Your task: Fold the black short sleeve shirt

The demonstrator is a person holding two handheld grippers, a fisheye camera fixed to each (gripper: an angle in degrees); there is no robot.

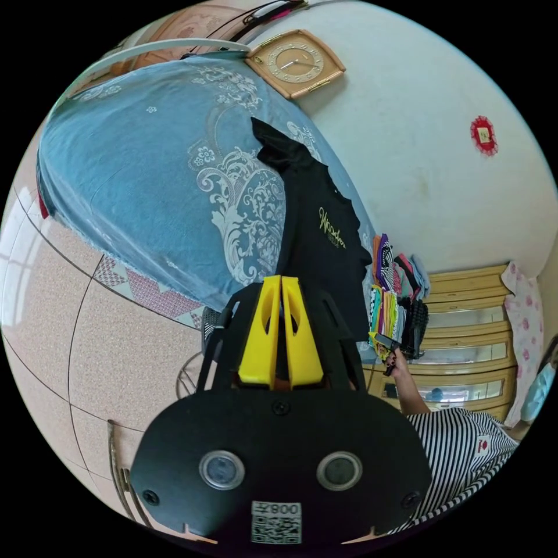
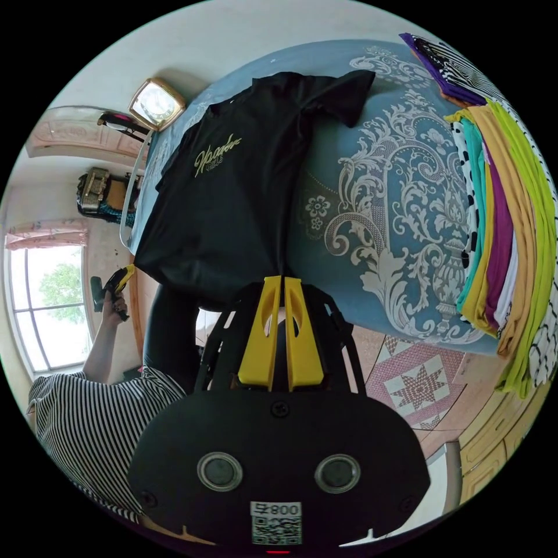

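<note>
Both grippers' jaws pinch the black shirt [image 2: 232, 203] on the blue bedspread [image 2: 378, 192] beside stacked clothes [image 2: 500, 232].

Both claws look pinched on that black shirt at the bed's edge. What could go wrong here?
Part of the black shirt hangs off the blue bedspread, so it might slide to the floor. The stack of folded clothes sits nearby and could get knocked. The thin hem might slip from the right claw.
</note>
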